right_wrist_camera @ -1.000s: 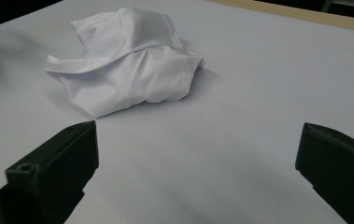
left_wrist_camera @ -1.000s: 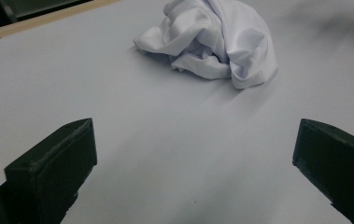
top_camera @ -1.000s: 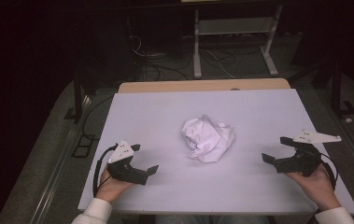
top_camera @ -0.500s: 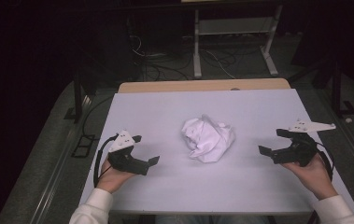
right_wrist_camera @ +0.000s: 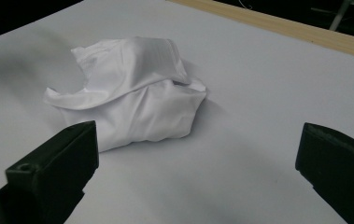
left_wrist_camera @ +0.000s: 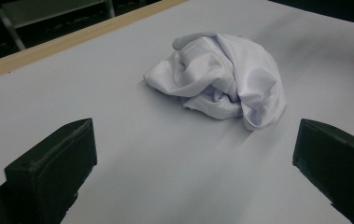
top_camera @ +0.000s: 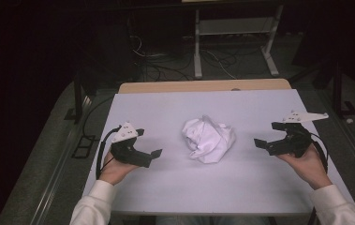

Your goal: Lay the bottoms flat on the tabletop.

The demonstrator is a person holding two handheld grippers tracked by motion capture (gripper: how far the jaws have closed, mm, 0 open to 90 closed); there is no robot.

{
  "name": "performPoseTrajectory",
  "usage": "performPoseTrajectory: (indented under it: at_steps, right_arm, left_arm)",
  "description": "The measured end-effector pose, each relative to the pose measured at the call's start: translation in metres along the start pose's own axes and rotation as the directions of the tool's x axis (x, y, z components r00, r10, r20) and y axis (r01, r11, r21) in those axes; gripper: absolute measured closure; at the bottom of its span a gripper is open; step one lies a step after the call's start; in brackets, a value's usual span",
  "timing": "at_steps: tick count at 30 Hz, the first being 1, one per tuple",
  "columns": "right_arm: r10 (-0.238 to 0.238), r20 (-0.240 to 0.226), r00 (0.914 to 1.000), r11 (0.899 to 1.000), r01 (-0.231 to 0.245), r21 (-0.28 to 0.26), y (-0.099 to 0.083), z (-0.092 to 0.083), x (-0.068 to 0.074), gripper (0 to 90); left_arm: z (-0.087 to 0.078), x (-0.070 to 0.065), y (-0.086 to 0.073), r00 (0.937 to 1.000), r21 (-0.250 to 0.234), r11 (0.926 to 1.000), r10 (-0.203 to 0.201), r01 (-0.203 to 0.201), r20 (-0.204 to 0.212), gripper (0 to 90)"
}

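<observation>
The left hand-held gripper (top_camera: 148, 156) has its jaws wide apart, holding nothing; the right hand-held gripper (top_camera: 265, 143) also stands open; between them, near both, the crumpled cloth (top_camera: 209, 138) lies on the white surface (top_camera: 166, 108).

Both tools gape wide — left tool (top_camera: 151, 157), right tool (top_camera: 262, 143).

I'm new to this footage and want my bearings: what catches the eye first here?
A crumpled white cloth lies bunched in the middle of the pale table. The left gripper and the right gripper flank it, one on each side, jaws wide open and pointed at it, neither touching it.
</observation>
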State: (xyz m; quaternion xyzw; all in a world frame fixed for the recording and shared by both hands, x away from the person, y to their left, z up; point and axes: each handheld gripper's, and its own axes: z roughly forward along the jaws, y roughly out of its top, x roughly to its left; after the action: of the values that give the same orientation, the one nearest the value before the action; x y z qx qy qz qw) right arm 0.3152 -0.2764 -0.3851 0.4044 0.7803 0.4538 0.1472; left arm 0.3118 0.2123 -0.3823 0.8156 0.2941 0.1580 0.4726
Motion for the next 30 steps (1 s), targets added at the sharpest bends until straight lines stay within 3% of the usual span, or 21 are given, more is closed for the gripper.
performPoseTrajectory:
  at_steps: [12, 30]
  right_arm:
    - [-0.018, -0.01, 0.9998, 1.0, 0.018, 0.011, 0.013, 0.017, -0.001, 0.0]
    - [-0.034, -0.049, 0.9982, 0.999, 0.035, 0.019, 0.019, 0.047, 0.005, 0.0]
  left_arm:
    - [0.013, 0.006, 0.01, 1.0, -0.006, 1.0, -0.007, 0.007, 0.006, 0.0]
    - [0.042, 0.012, 0.016, 0.9975, -0.023, 0.9975, -0.067, 0.067, 0.023, 0.0]
